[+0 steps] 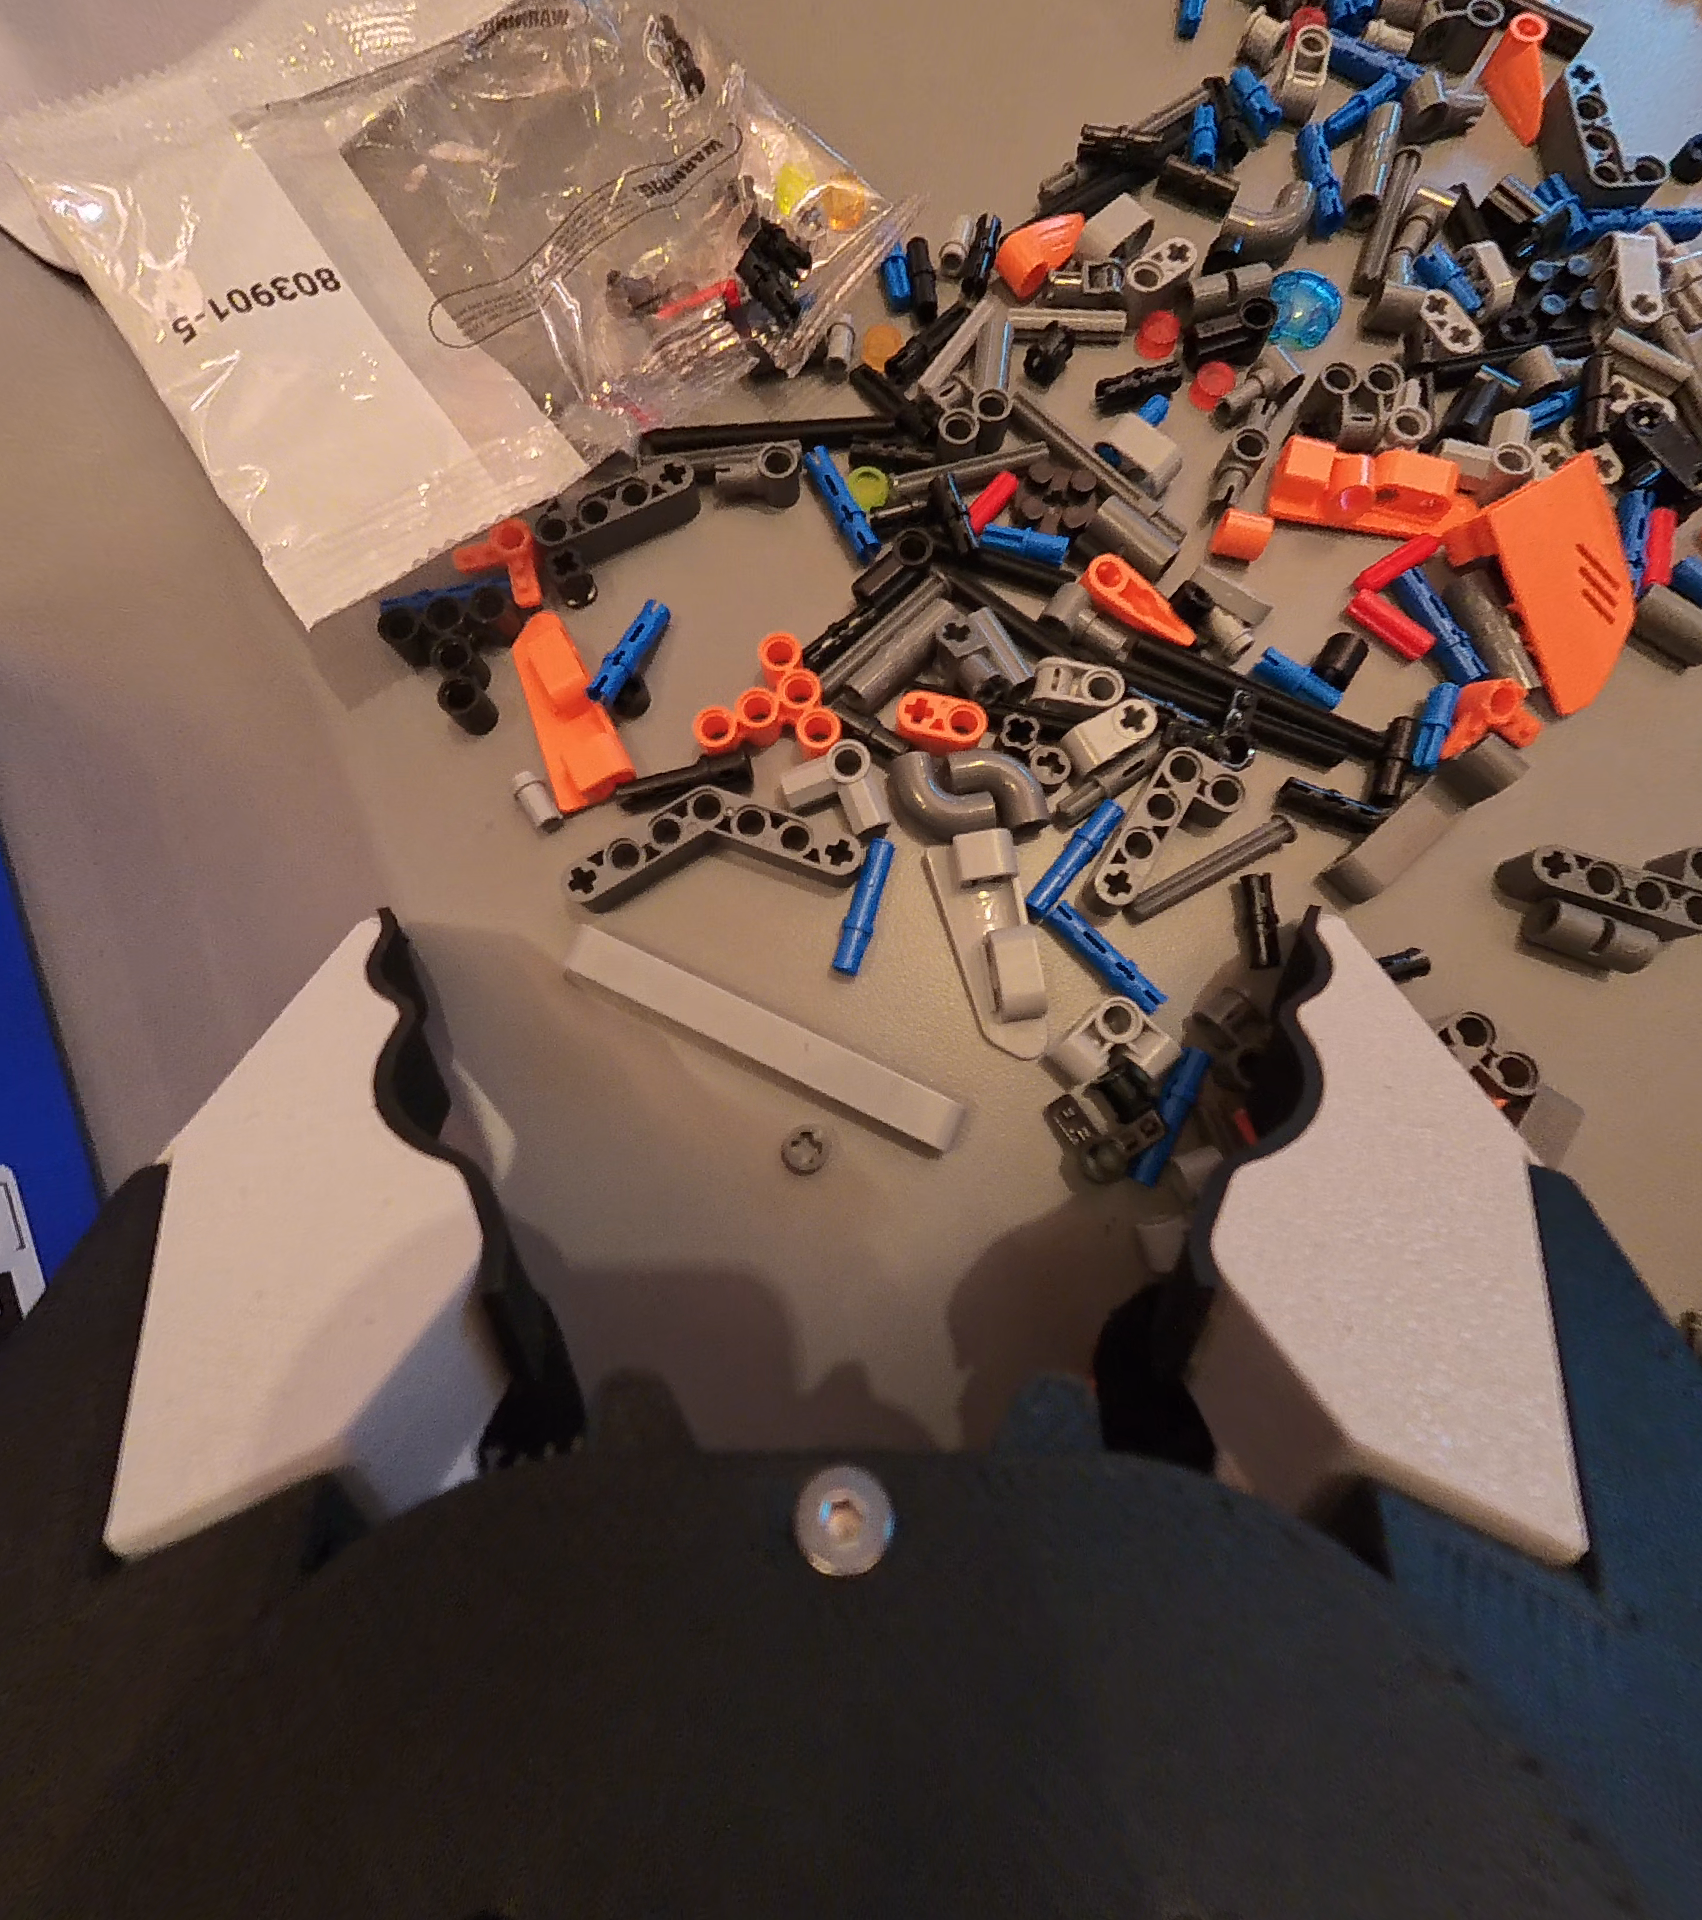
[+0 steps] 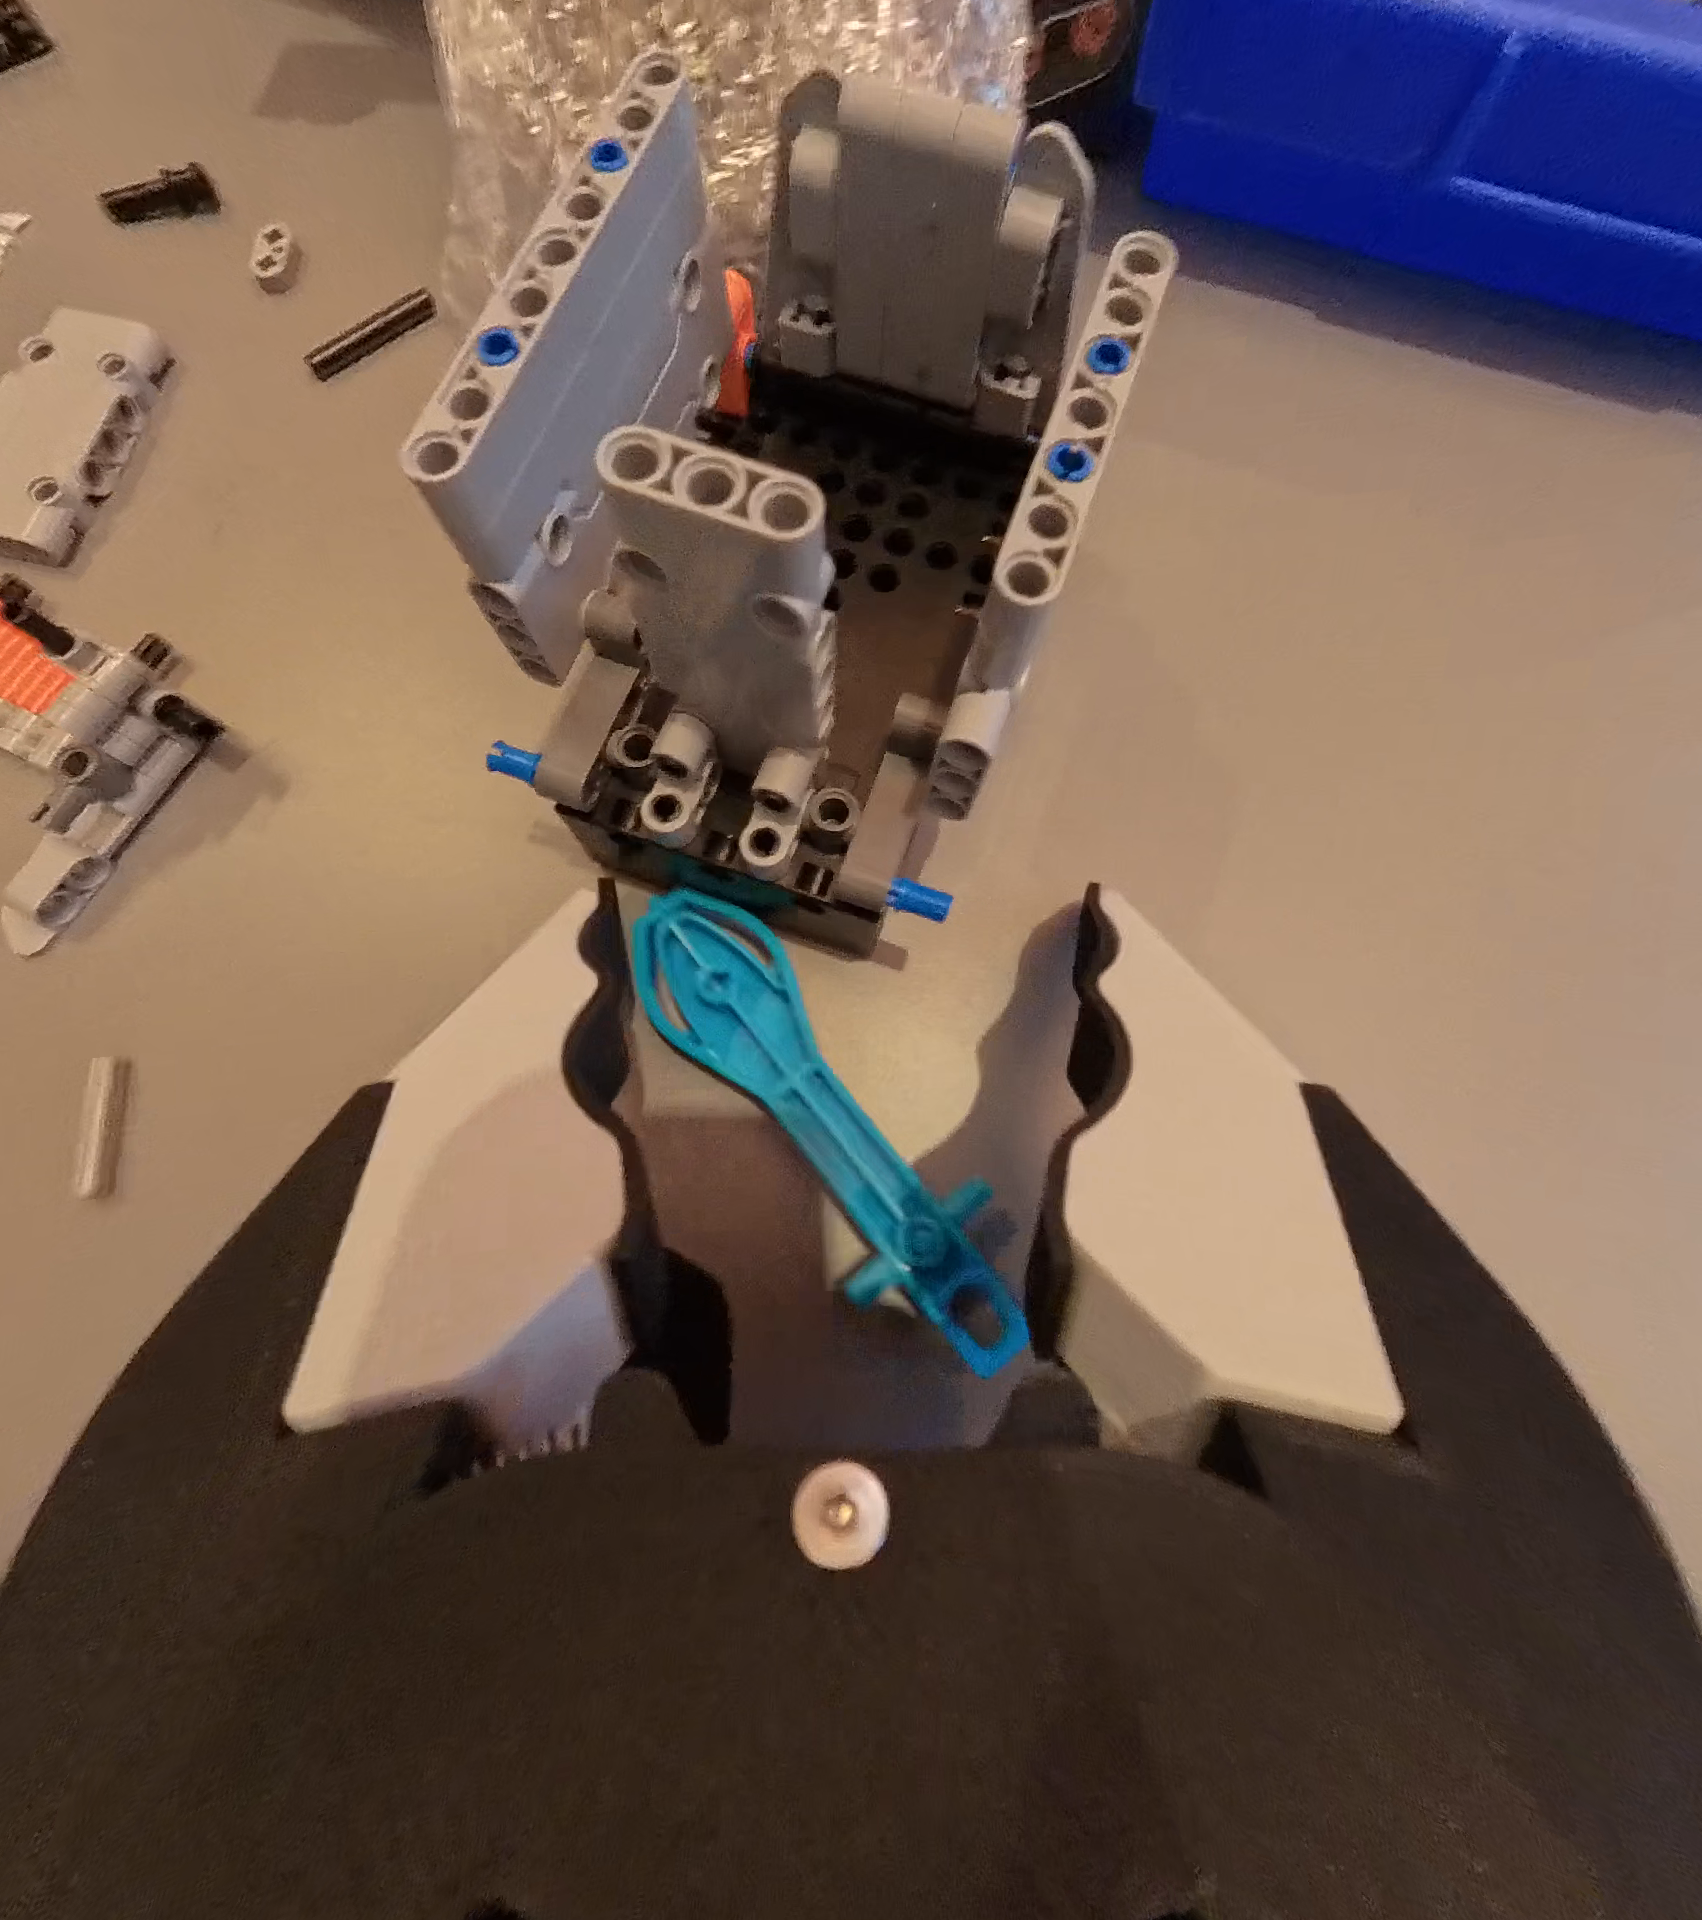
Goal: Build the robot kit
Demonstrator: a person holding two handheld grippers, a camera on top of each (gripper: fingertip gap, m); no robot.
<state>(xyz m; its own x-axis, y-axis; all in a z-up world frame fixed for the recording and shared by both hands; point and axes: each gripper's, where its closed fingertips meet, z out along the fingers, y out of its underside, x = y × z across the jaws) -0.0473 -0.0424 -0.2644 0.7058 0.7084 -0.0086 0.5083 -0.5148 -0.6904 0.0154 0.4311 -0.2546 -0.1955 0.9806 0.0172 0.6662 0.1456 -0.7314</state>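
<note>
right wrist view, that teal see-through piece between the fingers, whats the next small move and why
Probably close the right gripper a little on the teal translucent piece. It lies slantwise in the wide gap between the open fingers, ungripped, its broad end just short of the grey and black brick assembly.

Grey tabletop (image 1: 151, 779), warm dim indoor light
</note>
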